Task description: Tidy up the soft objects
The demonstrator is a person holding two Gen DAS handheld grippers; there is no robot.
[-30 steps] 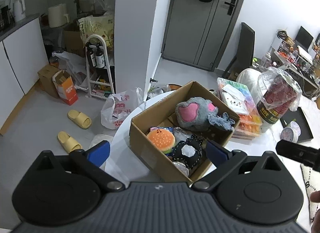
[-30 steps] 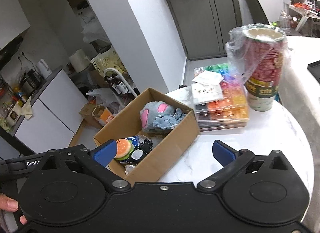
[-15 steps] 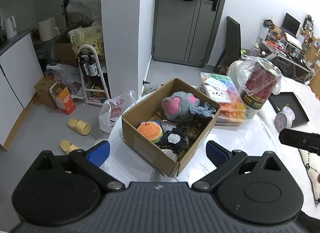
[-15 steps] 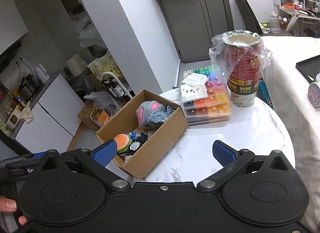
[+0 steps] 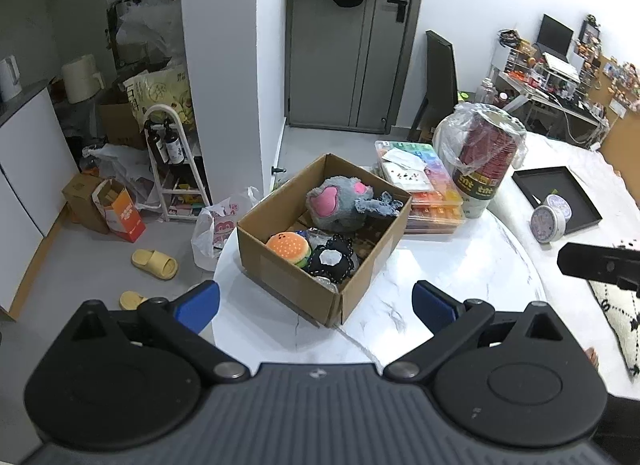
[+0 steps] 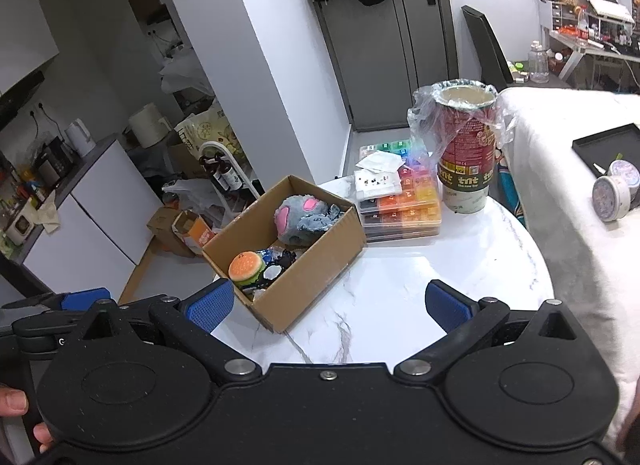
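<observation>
Both jaws stand spread and empty, left gripper (image 5: 316, 301) and right gripper (image 6: 330, 303) hovering short of the box (image 5: 288, 277) on the table (image 5: 440, 265), where light, squashy plush toys (image 5: 340, 205) lie, probably best pinched mid-body.

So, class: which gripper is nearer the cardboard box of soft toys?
Left, though only slightly. The left gripper hovers open just short of the cardboard box; the right gripper, also open, hangs off its right corner above bare tabletop.
</observation>
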